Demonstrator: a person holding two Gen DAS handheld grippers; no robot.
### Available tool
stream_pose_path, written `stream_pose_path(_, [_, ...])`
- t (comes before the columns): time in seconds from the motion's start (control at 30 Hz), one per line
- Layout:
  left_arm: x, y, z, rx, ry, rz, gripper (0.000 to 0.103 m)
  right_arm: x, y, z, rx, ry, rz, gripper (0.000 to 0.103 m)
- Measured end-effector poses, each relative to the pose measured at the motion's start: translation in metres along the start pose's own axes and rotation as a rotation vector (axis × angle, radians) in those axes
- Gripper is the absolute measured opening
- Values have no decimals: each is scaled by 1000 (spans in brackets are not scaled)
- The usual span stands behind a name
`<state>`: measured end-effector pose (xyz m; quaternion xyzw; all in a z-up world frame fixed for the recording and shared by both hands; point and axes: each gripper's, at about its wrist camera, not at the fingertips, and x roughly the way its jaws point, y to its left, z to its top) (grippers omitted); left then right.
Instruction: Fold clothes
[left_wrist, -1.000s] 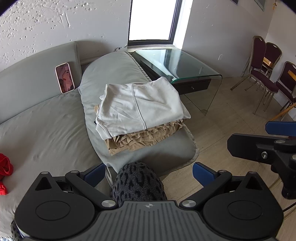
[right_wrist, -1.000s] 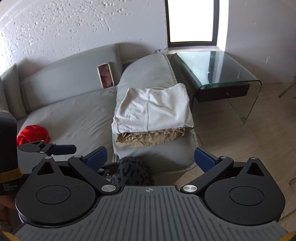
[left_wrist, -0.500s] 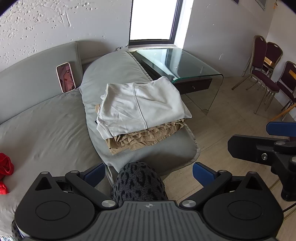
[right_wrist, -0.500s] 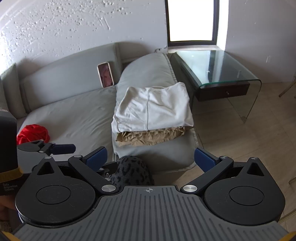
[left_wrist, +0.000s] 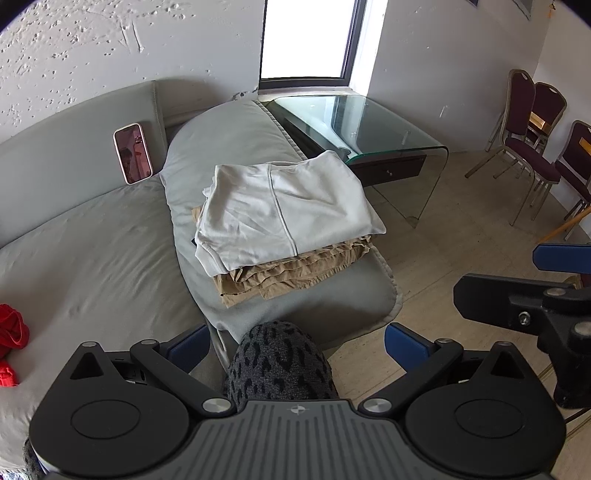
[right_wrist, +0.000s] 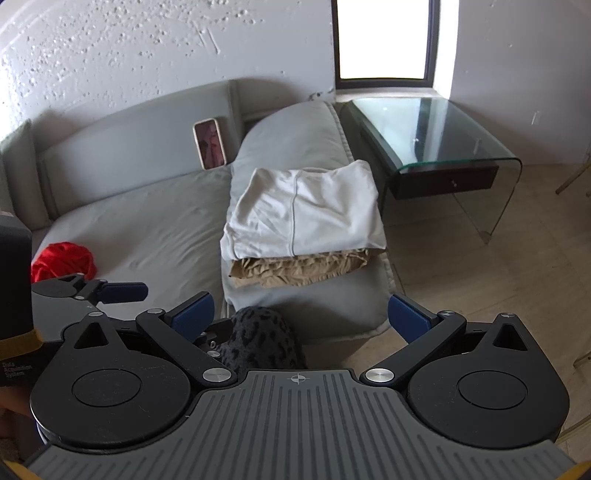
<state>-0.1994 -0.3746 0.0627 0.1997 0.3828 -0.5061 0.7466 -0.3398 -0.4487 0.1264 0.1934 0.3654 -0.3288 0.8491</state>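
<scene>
A folded white garment (left_wrist: 284, 212) lies on top of a folded tan garment (left_wrist: 291, 275), stacked on the grey sofa arm cushion (left_wrist: 236, 144). The stack also shows in the right wrist view, white (right_wrist: 306, 218) over tan (right_wrist: 299, 269). A crumpled red garment (right_wrist: 62, 260) lies on the sofa seat at left, its edge in the left wrist view (left_wrist: 11, 332). My left gripper (left_wrist: 297, 341) is open and empty, held back from the stack. My right gripper (right_wrist: 299, 312) is open and empty too. A dark leopard-patterned knee (left_wrist: 280, 363) sits between the fingers, below them.
A phone (left_wrist: 133, 153) leans on the grey sofa backrest (left_wrist: 55, 162). A glass side table (left_wrist: 369, 125) stands right of the sofa arm. Dark red chairs (left_wrist: 532, 147) stand at far right on the beige floor (left_wrist: 461, 229). A window (left_wrist: 306, 37) is behind.
Both views have shifted very slightly; the stack sits a touch nearer the frame centre. Both grippers stay open and empty. Nothing was taken hold of or let go.
</scene>
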Motion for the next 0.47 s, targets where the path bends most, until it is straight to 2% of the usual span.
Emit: stream_pose_path(0.47, [-2,-2,-2,10,-23,-26,102,0,-1,0,3,-1,-1,103])
